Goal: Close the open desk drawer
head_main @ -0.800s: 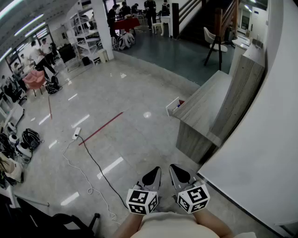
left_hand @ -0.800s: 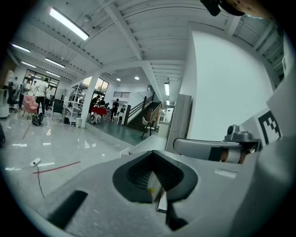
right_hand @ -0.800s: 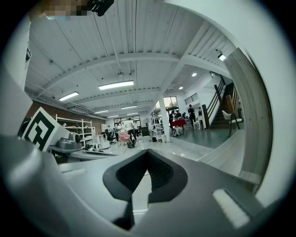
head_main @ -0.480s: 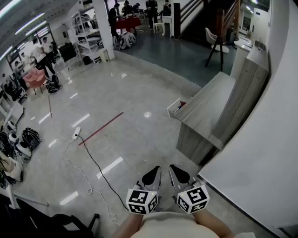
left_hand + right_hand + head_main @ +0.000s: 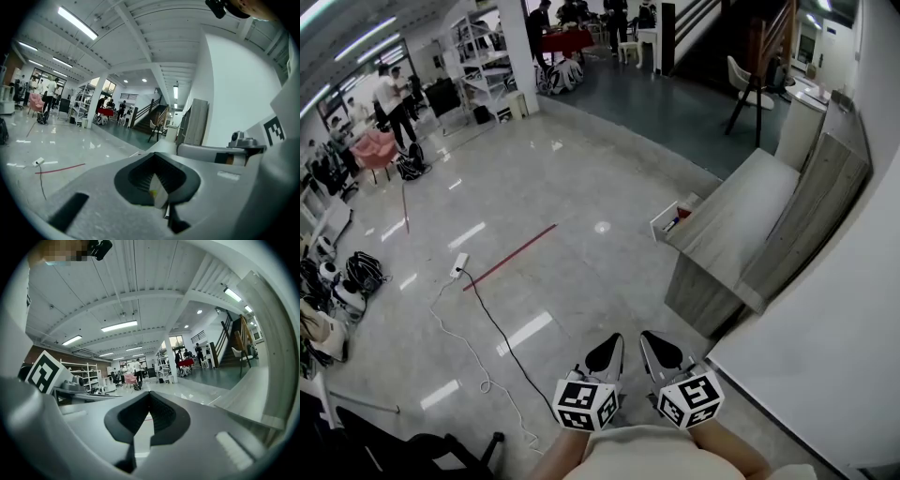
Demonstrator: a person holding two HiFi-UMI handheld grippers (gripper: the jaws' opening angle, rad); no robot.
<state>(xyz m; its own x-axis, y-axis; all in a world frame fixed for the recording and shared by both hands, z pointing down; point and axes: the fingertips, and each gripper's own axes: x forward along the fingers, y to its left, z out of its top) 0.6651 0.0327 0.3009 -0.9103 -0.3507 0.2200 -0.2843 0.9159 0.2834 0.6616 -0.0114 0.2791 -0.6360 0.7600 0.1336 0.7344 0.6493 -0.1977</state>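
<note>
Item: desk drawer (image 5: 673,218), white, standing open; it projects from the far end of the wooden desk (image 5: 737,228) toward the open floor, with small red and dark contents whose nature cannot be told; the desk stands against the white wall (image 5: 844,319) on the right.

Item: left gripper (image 5: 606,353), held low in the head view, in front of the person's body; jaws pressed together, as its own view confirms; marker cube (image 5: 585,405) behind the jaws.

Item: right gripper (image 5: 661,351), just beside the left one and level with it; jaws likewise clenched tight; both grippers point toward the desk and remain well apart from the drawer, touching nothing.

Item: polished floor (image 5: 553,187); a red strip (image 5: 510,257) lies on it, with a power strip (image 5: 458,265) near the strip's left end and a dark cable (image 5: 492,330) trailing from that toward the grippers.

Item: background; people, shelving and a pink chair (image 5: 375,150) at the far left, a staircase (image 5: 712,37) at the top.
</note>
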